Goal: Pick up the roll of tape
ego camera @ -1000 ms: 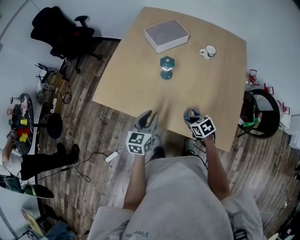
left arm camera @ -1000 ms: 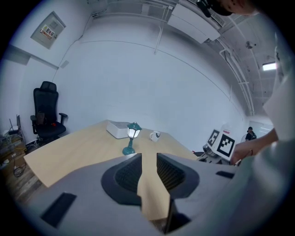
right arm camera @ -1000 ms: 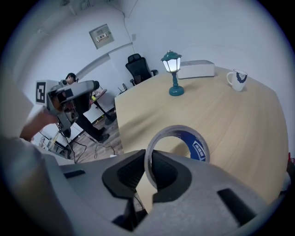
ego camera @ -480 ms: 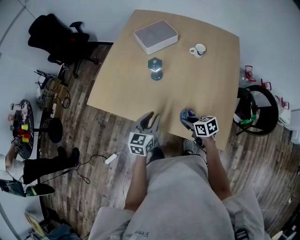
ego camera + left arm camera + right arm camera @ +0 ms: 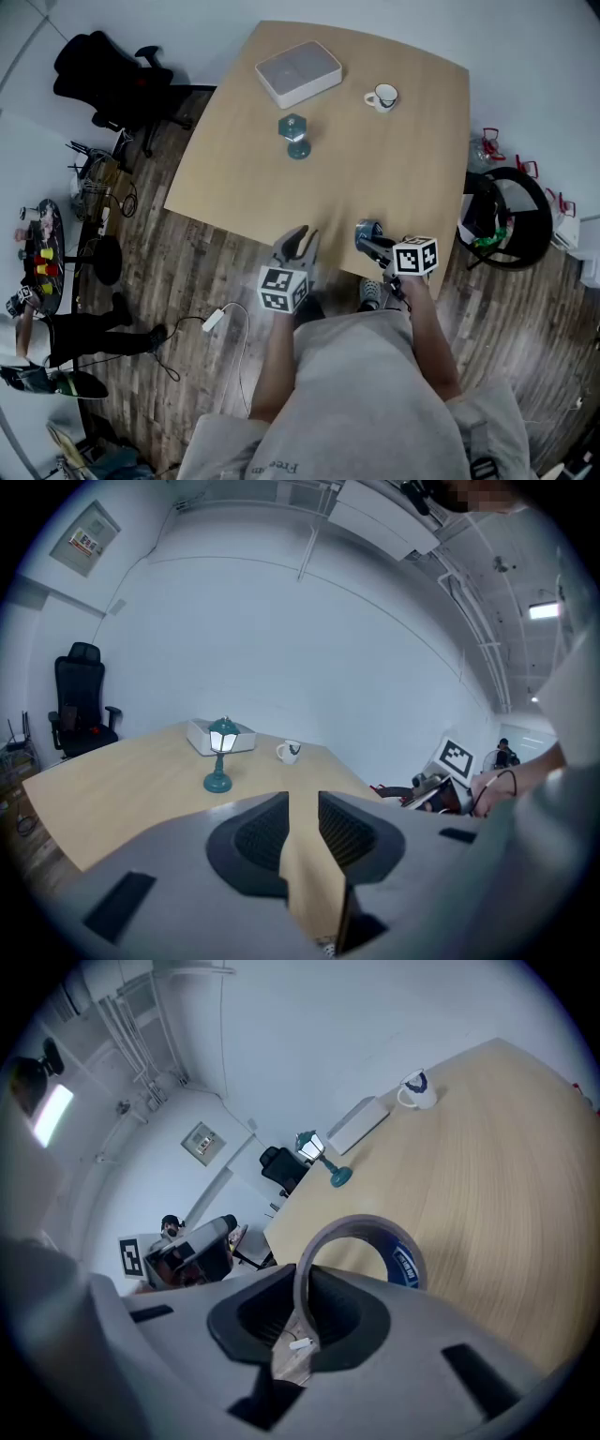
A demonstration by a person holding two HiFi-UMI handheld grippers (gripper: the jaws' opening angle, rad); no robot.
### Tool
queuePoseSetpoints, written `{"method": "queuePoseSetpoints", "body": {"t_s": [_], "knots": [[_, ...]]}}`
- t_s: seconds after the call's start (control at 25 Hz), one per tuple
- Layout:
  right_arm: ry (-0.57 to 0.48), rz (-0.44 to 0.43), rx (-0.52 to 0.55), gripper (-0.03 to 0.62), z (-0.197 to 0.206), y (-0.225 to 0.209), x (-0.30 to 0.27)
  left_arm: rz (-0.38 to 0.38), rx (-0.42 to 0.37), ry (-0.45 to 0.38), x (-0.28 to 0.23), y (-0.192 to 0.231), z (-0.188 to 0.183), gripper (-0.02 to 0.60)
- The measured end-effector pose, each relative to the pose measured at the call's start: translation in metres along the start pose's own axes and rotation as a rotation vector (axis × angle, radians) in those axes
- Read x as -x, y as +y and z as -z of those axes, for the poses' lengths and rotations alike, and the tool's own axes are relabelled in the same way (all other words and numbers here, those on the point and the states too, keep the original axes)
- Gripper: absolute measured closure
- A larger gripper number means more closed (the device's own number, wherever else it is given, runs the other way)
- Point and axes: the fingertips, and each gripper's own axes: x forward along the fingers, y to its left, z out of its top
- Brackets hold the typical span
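The roll of tape [image 5: 364, 1241], a grey-brown ring with a blue label inside, stands upright between the pads of my right gripper [image 5: 305, 1302], which is shut on its rim. In the head view the tape [image 5: 367, 232] hangs just above the near edge of the wooden table [image 5: 403, 178], in front of my right gripper [image 5: 373, 242]. My left gripper [image 5: 296, 240] is at the same table edge, to the left, open with nothing between its fingers [image 5: 352, 832]. In the left gripper view the right gripper [image 5: 439, 789] shows at the right.
On the far half of the table stand a small teal lamp [image 5: 295, 137], a white box [image 5: 298, 72] and a white mug [image 5: 382, 97]. A black office chair [image 5: 103, 75] is at the far left. A black round frame [image 5: 511, 220] stands right of the table.
My right gripper has rolled and risen a little with the tape in it. Both grippers have drawn back towards the near table edge, and the table things sit farther off.
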Motion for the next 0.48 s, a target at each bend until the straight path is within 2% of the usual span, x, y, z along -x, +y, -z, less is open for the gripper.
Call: {"method": "queuePoseSetpoints", "body": {"t_s": [0.2,0.48], "knots": [[-0.046,-0.054,-0.054,0.551,-0.001,-0.002,0.015,-0.015,0.004,-0.002,-0.006,-0.015,0.002,0.492],[-0.091,-0.086,-0.026,0.549,-0.013,-0.005,0.040,-0.037,0.013,0.000,-0.017,-0.037,0.008,0.505]]}}
